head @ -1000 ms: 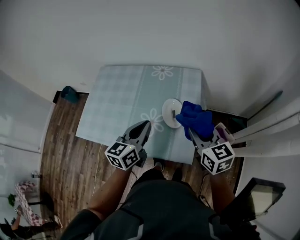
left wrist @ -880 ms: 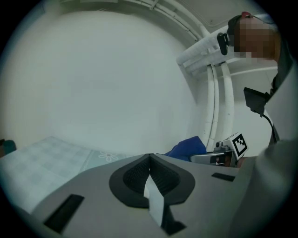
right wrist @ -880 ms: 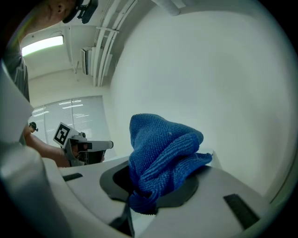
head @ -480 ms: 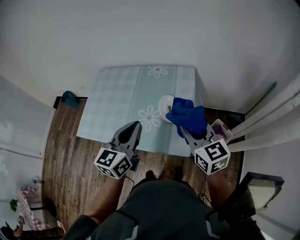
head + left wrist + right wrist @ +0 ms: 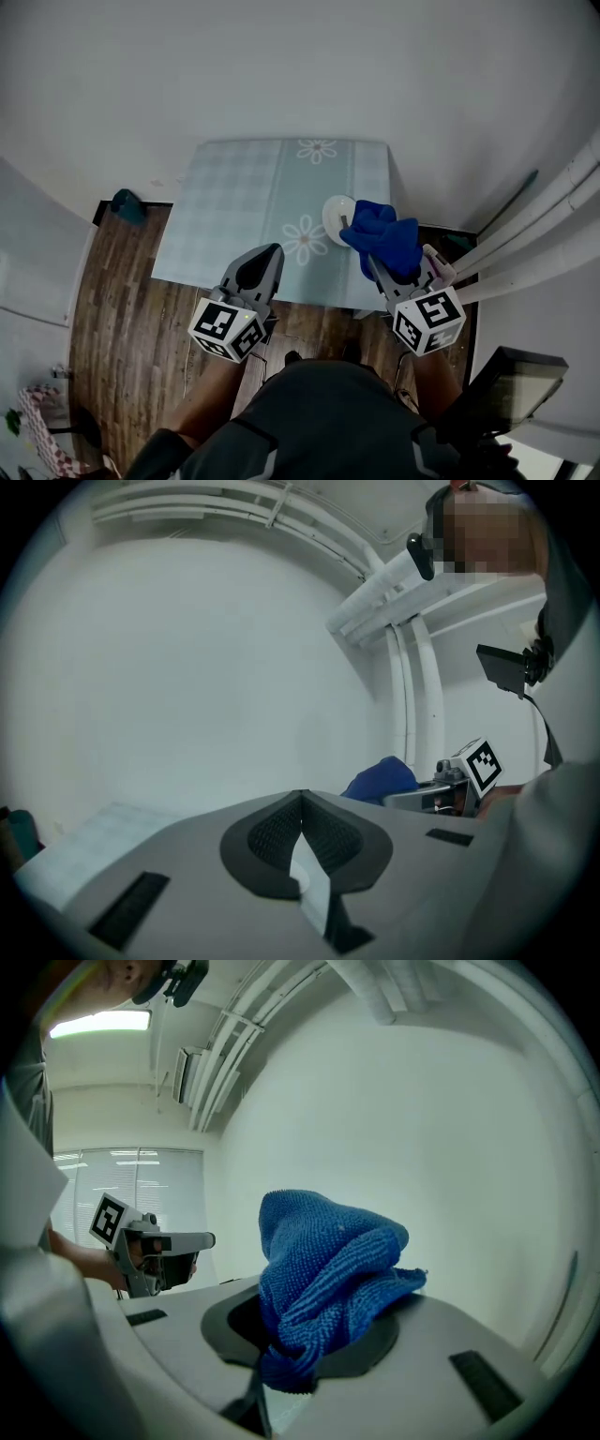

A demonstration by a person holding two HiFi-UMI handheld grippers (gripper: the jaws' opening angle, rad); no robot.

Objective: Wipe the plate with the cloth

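A small white plate (image 5: 336,216) lies near the right edge of the pale blue flowered table (image 5: 244,206) in the head view, partly hidden by the cloth. My right gripper (image 5: 382,265) is shut on a bunched blue cloth (image 5: 384,238), which sticks up from its jaws (image 5: 319,1279) and hangs just above the plate's near right side. My left gripper (image 5: 258,267) is shut with nothing in it, held over the table's near edge, left of the plate. In the left gripper view the jaws (image 5: 302,832) meet and point at the wall.
The table stands against a white wall on a wooden floor (image 5: 122,300). A dark teal object (image 5: 124,202) lies on the floor at the table's left. White pipes (image 5: 534,253) run along the right side. A dark monitor-like object (image 5: 506,384) sits at the lower right.
The view has shifted slightly. My right gripper with the cloth stays over the plate's near side; my left gripper has drawn back a little toward the table's near edge.
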